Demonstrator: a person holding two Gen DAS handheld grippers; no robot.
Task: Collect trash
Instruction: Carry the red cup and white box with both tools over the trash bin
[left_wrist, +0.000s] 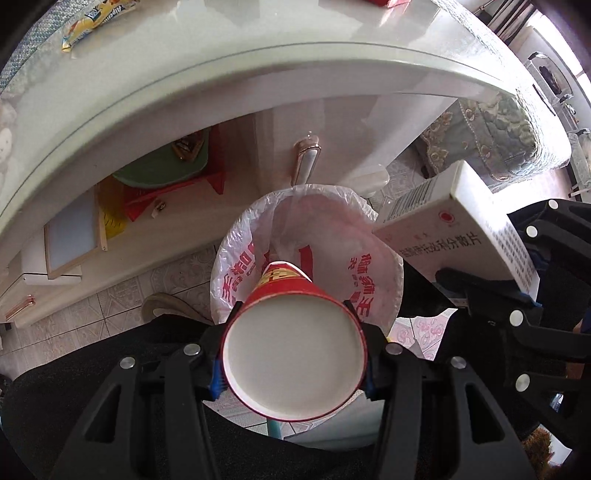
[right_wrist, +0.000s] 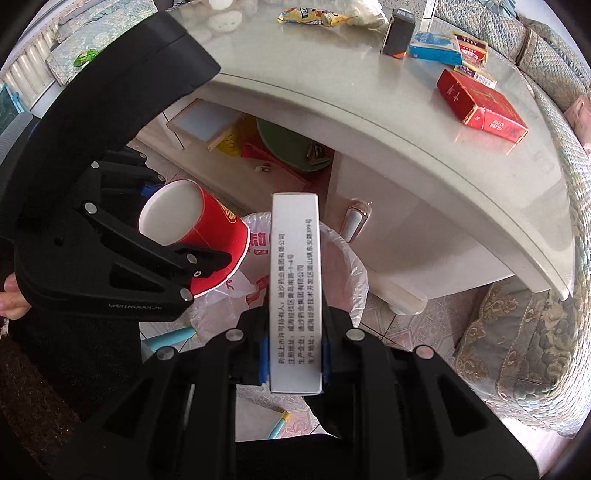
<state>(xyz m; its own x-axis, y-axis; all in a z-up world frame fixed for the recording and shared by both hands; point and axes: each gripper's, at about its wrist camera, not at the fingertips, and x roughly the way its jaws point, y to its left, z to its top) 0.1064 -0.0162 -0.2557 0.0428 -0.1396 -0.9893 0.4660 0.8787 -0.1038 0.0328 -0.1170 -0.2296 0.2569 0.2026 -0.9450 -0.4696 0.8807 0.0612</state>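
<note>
**Cup and box over the bin, more litter up on the surface**

Both hands are loaded and poised above the bin (left_wrist: 306, 258), a small pail lined with a white plastic bag printed in red, standing on the tiled floor just in front of the pale surface (left_wrist: 221, 74). The left gripper (left_wrist: 295, 354) has its fingers (left_wrist: 216, 373) pinching a red paper cup (left_wrist: 295, 354) by its sides, mouth up toward the camera, straight above the liner's opening. The right gripper (right_wrist: 293, 354) has its fingers (right_wrist: 263, 354) pressed on the narrow faces of a white medicine box (right_wrist: 295, 288), which stands on end over the bin's rim. Neither piece has been let go, so I'd judge this pair close to done and only the release left.

Plenty remains after that. A yellow wrapper (left_wrist: 96, 18) lies near the far edge of the surface.

The right wrist view gives the fuller count: a red cigarette pack (right_wrist: 480, 105), a blue box (right_wrist: 436, 50), a dark box (right_wrist: 397, 33) and a smaller red pack (right_wrist: 471, 48) beyond it, all well apart from the bin. The left wrist view shows almost none of these, only a red scrap at its top edge. What it does show better is the inside of the liner, where I can see no rubbish past the cup, though the cup hides the middle.
</note>
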